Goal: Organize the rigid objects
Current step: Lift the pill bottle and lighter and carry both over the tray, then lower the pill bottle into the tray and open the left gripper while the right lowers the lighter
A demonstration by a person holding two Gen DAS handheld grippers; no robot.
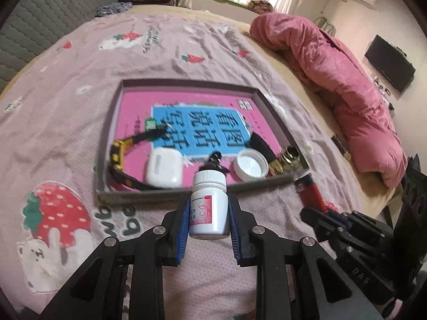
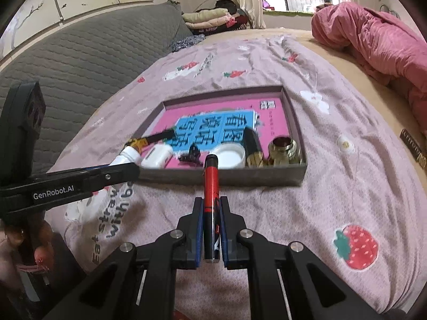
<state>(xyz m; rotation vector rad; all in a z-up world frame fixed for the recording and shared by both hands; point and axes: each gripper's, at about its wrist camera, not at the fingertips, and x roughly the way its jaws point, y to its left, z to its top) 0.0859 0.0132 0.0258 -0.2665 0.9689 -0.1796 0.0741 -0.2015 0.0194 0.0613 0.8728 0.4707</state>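
Gripping white pill bottle (image 1: 209, 204) in left gripper (image 1: 208, 213), red-black pen (image 2: 211, 208) clamped in right gripper (image 2: 211, 229), tray (image 1: 186, 189) at twelve o'clock.

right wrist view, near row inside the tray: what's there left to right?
White case → black clip → white lid → gold comb → gold jar, all lying in the tray.

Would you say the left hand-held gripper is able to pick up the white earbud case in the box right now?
Probably not yet: the left hand-held gripper is shut on the white pill bottle, so its jaws are occupied. The white earbud case itself lies uncovered.
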